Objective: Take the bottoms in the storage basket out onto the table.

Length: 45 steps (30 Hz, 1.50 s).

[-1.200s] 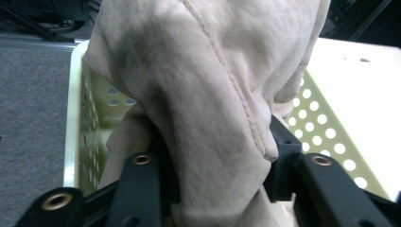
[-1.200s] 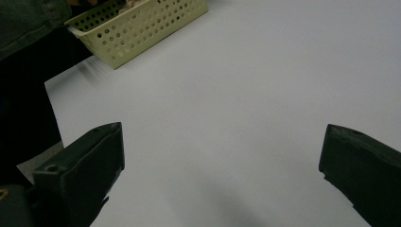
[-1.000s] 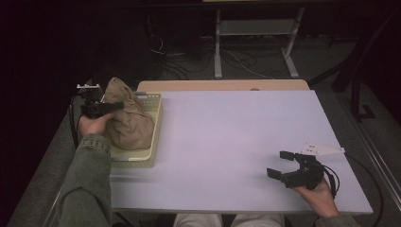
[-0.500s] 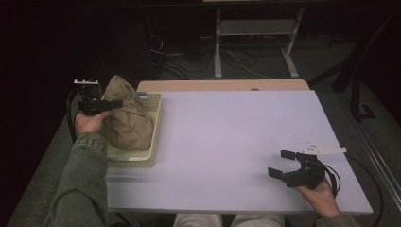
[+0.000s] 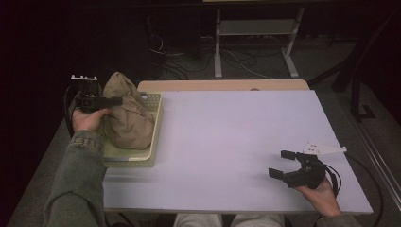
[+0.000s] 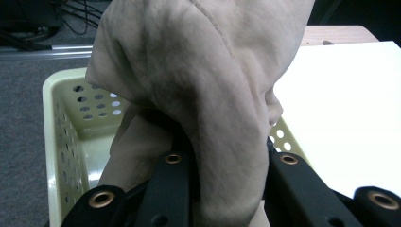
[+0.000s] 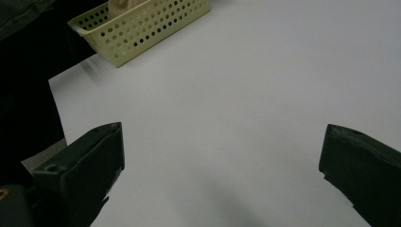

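A crumpled tan cloth (image 5: 128,118) lies in a pale yellow perforated basket (image 5: 153,113) at the table's left edge. My left gripper (image 5: 116,100) is shut on a fold of the tan cloth (image 6: 208,109) and holds it pulled up above the basket (image 6: 61,127); its jaws have just been closing on the fabric. My right gripper (image 5: 283,164) rests near the table's front right, held by a hand, open with nothing between its jaws. The right gripper (image 7: 222,165) looks across bare tabletop toward the basket (image 7: 142,28).
The white tabletop (image 5: 236,142) stretches between the basket and the right gripper. A wooden strip (image 5: 222,85) runs along the table's far edge. Beyond it are a metal stand (image 5: 255,33) and cables on the dark floor.
My left gripper has risen and drawn back toward the far left with the cloth, lifting its top into a peak. The right gripper has not moved.
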Each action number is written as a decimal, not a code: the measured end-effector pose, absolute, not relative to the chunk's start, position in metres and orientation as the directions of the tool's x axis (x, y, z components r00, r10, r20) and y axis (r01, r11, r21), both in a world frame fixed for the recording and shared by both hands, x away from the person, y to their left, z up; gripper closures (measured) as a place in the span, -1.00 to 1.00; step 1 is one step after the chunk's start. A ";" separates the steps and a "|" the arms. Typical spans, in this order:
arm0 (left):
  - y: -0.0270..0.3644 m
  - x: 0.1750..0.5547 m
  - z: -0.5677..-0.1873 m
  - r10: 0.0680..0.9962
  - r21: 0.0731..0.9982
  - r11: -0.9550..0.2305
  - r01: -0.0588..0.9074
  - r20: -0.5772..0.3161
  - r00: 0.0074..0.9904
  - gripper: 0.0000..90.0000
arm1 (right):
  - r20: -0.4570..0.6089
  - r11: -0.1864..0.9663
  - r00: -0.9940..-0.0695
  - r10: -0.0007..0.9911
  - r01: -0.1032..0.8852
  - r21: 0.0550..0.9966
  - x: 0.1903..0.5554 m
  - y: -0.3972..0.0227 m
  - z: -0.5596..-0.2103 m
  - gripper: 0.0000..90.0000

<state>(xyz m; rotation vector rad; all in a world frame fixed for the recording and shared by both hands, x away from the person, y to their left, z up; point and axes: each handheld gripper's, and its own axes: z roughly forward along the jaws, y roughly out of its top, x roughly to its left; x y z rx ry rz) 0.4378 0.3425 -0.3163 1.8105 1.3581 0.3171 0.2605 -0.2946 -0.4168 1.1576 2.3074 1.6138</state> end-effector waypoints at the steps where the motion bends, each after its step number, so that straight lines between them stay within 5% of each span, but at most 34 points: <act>1: 0.342 0.437 -0.315 0.882 0.735 -0.072 0.674 -0.268 0.388 0.67 | 0.328 0.152 -0.708 0.626 0.523 0.839 0.261 -0.295 -0.417 -0.98; 45: 0.333 0.404 -0.234 0.855 0.775 -0.206 0.598 -0.155 0.496 0.70 | 0.335 0.151 -0.711 0.618 0.526 0.837 0.262 -0.295 -0.417 -0.99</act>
